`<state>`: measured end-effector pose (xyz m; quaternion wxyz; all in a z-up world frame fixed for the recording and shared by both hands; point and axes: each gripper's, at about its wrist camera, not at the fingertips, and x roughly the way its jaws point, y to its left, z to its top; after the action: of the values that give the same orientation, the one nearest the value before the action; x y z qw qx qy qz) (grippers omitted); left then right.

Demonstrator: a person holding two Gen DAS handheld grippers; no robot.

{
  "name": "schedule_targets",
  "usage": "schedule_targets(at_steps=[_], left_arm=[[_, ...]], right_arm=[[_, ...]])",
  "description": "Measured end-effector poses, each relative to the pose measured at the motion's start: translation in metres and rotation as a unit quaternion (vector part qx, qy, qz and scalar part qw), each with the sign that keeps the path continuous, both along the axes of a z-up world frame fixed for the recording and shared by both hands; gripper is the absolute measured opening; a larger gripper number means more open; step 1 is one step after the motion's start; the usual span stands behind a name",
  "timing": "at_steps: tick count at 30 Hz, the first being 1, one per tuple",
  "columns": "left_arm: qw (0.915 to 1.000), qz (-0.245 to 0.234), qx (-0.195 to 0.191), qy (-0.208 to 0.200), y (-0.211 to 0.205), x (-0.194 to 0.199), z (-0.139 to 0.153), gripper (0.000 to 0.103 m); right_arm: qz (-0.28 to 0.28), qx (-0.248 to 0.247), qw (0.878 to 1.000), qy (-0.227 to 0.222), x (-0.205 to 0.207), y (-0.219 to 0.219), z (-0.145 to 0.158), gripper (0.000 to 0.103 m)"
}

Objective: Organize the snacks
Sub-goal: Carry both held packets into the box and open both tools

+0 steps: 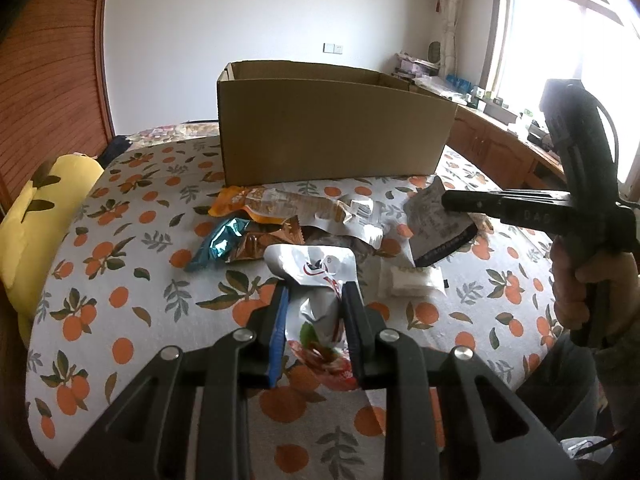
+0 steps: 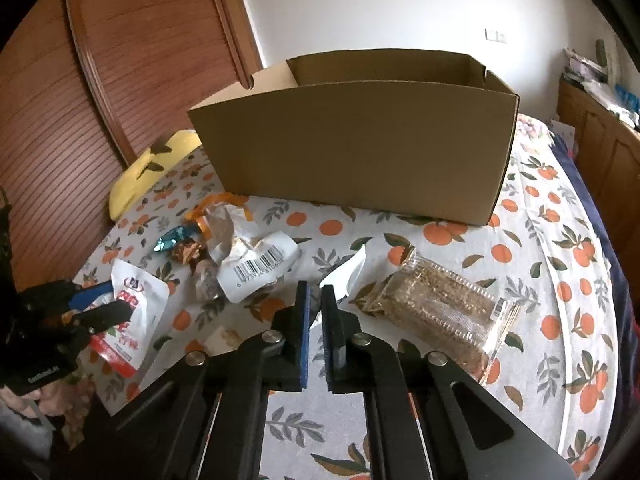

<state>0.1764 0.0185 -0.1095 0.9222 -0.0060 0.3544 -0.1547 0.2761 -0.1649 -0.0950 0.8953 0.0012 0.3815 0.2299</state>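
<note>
At the bed's [image 1: 100, 320] left edge lies a yellow pillow [image 1: 48, 216]. Near the front, the left hand-held gripper [image 1: 314, 292] is clamped on a white-and-red snack pouch [image 1: 316, 280], held off the orange-print sheet. Behind it, toward the middle, loose snack packets [image 1: 280, 216] lie heaped just before an open cardboard box [image 1: 332, 128] that stands farther back. To the right, the right hand-held gripper [image 2: 315, 292] has its jaws closed, pinching the white end of a clear packet of brown snacks [image 2: 440, 304], which trails toward the bed's right edge.
</note>
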Motion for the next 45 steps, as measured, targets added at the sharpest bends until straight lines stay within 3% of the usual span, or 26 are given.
schedule_targets(at_steps=[12, 24, 33, 45], left_arm=[[0.9998, 0.002, -0.006, -0.016, 0.002, -0.004, 0.015, 0.024], [0.9989, -0.004, 0.003, -0.046, 0.003, 0.013, 0.045, 0.024], [0.9966, -0.014, 0.000, -0.081, 0.002, 0.042, 0.085, 0.024], [0.9921, -0.028, 0.009, -0.122, -0.018, 0.100, 0.129, 0.024]], right_arm=[[0.010, -0.012, 1.000, -0.021, -0.007, 0.005, 0.014, 0.000], [0.018, -0.026, 0.998, -0.051, -0.010, 0.000, 0.049, 0.000], [0.024, -0.034, 0.995, -0.088, 0.000, -0.005, 0.090, 0.000], [0.029, -0.033, 0.989, -0.140, 0.044, -0.006, 0.135, 0.000]])
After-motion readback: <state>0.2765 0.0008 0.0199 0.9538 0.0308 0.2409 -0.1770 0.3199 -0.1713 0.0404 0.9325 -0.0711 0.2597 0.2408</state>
